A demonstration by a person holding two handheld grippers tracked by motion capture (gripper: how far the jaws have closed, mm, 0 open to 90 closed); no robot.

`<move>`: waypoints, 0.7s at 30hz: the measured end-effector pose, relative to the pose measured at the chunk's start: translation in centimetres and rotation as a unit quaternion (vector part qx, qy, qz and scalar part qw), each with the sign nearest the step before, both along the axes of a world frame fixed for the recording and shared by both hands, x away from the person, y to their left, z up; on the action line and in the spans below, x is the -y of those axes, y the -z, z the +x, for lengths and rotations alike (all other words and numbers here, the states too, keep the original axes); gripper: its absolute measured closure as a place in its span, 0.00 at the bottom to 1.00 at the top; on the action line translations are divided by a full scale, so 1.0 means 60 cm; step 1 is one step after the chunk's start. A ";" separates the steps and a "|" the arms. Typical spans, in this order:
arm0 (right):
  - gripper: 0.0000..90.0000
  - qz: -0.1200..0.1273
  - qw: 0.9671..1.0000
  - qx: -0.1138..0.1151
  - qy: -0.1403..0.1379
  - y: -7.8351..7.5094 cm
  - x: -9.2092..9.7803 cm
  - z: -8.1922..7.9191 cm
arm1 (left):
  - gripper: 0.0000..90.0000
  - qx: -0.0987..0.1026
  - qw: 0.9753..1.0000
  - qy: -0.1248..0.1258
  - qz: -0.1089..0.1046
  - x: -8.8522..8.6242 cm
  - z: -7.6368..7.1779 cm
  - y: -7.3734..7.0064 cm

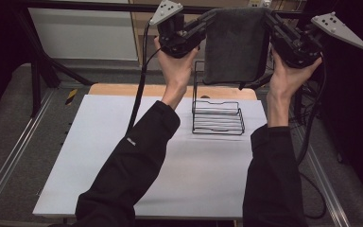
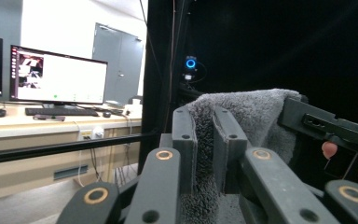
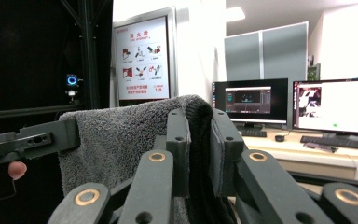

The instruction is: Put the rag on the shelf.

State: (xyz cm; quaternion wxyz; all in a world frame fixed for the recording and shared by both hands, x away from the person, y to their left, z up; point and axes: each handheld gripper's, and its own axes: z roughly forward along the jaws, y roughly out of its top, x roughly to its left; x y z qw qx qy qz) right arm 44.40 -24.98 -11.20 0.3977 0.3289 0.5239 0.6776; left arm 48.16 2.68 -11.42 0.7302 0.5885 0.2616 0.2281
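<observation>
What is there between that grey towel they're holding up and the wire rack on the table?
Nothing visible. The grey towel hangs stretched between the left gripper and the right gripper, above the black wire rack, with open air below its lower edge.

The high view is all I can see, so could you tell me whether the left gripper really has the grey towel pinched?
Observer: Yes. In the left gripper view, the left gripper has its jaws closed on a fold of the grey towel.
Operator: Thank you. And is the right gripper the same?
Observer: In its own view, the right gripper clamps the towel's other top corner between its jaws.
Operator: Is anything visible beyond the towel?
Observer: Desks with lit monitors stand behind it, and a poster hangs on the wall.
</observation>
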 end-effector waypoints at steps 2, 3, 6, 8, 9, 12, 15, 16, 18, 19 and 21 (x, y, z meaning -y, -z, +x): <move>0.90 0.003 1.000 0.000 0.001 -0.002 0.001 0.007 | 0.90 0.005 1.000 -0.006 0.004 0.004 0.005 -0.004; 0.90 0.006 1.000 -0.002 -0.001 -0.004 0.003 0.016 | 0.90 0.004 1.000 -0.008 0.005 0.006 0.008 -0.006; 0.90 0.010 1.000 -0.006 0.000 -0.006 0.004 0.024 | 0.90 0.000 1.000 -0.008 0.002 0.011 0.020 -0.008; 0.90 0.007 1.000 -0.010 0.002 -0.007 0.005 0.030 | 0.90 -0.001 1.000 -0.009 0.002 0.012 0.028 -0.007; 0.90 0.007 1.000 -0.011 0.002 -0.008 0.006 0.034 | 0.90 -0.001 1.000 -0.010 0.004 0.013 0.032 -0.007; 0.90 0.004 1.000 -0.012 0.003 -0.009 0.007 0.041 | 0.90 -0.004 1.000 -0.007 0.001 0.010 0.040 -0.007; 0.90 0.004 1.000 -0.011 0.001 -0.006 0.005 0.046 | 0.90 -0.003 1.000 -0.013 0.007 0.009 0.048 -0.004; 0.90 0.004 1.000 -0.013 0.003 -0.005 0.004 0.049 | 0.90 -0.005 1.000 -0.015 0.011 0.009 0.051 -0.002; 0.90 0.003 1.000 -0.021 0.002 0.002 0.002 0.057 | 0.90 -0.009 1.000 -0.015 0.012 0.008 0.055 0.002; 0.90 0.003 1.000 -0.021 0.002 0.002 0.002 0.057 | 0.90 -0.011 1.000 -0.016 0.015 0.007 0.057 0.004; 0.90 -0.002 1.000 -0.025 0.003 0.007 0.003 0.059 | 0.90 -0.013 1.000 -0.015 0.020 0.007 0.061 0.008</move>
